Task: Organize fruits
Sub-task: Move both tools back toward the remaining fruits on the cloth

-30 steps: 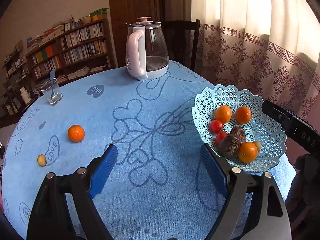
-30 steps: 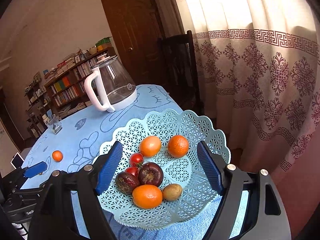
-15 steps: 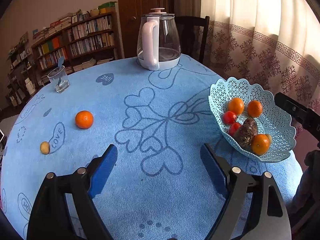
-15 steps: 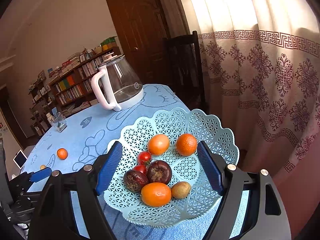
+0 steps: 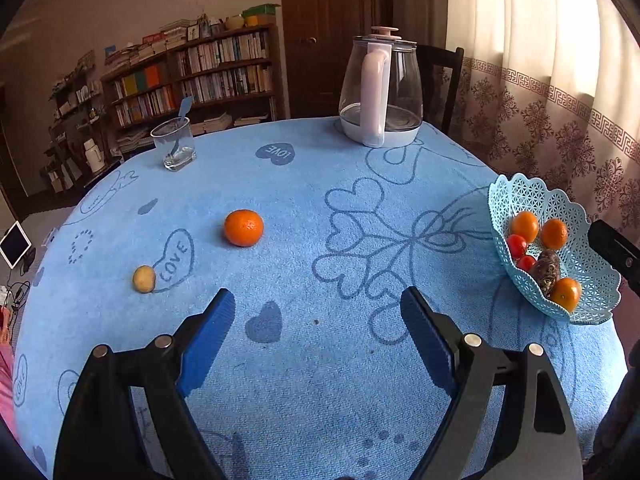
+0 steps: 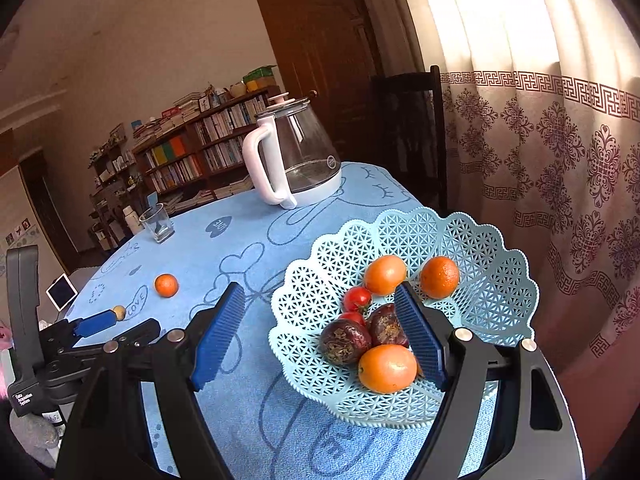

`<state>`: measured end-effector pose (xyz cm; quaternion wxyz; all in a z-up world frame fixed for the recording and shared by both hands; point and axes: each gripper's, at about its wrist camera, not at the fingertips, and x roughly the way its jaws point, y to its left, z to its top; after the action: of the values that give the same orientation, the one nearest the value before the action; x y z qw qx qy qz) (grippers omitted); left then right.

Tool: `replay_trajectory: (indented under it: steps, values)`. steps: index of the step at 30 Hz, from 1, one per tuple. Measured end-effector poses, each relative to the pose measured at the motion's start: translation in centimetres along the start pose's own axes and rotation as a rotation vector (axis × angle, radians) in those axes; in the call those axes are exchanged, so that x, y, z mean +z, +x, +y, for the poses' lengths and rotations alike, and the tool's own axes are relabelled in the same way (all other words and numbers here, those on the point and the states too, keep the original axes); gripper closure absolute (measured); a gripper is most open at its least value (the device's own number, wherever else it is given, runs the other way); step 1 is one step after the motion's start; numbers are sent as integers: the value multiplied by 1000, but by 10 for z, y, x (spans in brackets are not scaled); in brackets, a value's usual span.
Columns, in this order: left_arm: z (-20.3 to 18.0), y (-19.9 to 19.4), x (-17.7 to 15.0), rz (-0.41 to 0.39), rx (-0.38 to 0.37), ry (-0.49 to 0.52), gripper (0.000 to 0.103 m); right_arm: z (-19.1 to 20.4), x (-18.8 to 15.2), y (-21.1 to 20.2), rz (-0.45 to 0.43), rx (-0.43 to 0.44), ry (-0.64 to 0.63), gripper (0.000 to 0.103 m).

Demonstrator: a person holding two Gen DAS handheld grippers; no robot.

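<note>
Fruits lay in two places: a mandarin (image 5: 243, 227) and a small yellowish fruit (image 5: 144, 279) sat loose on the blue tablecloth (image 5: 304, 380), while oranges, cherry tomatoes (image 6: 357, 298) and passion fruits (image 6: 345, 341) filled the lattice basket (image 6: 496, 280). The left gripper (image 5: 316, 332) hung over bare cloth, jaws apart and empty. The right gripper (image 6: 320, 332) hovered at the basket's near rim, jaws apart, gripping nothing.

A lived-in room in a home

A bookshelf (image 5: 192, 76) is overflowing with books, a patterned curtain (image 6: 540, 128) is letting in daylight beside a wooden door (image 6: 320, 40), and a table (image 5: 320, 208) is wearing a blue heart-print cloth with a kettle (image 5: 382, 92).
</note>
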<state>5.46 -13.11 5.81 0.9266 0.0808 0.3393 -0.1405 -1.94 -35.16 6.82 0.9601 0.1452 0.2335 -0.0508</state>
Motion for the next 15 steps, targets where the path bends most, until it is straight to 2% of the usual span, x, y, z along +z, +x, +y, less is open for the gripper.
replay_trajectory:
  steps: [5, 15]
  values:
    - [21, -4, -5, -22, 63, -22, 19, 17, -8, 3, 22, 36, -35, 24]
    - [67, -5, -11, -4, 131, -101, 19, 41, -21, 12, 65, 77, -87, 24]
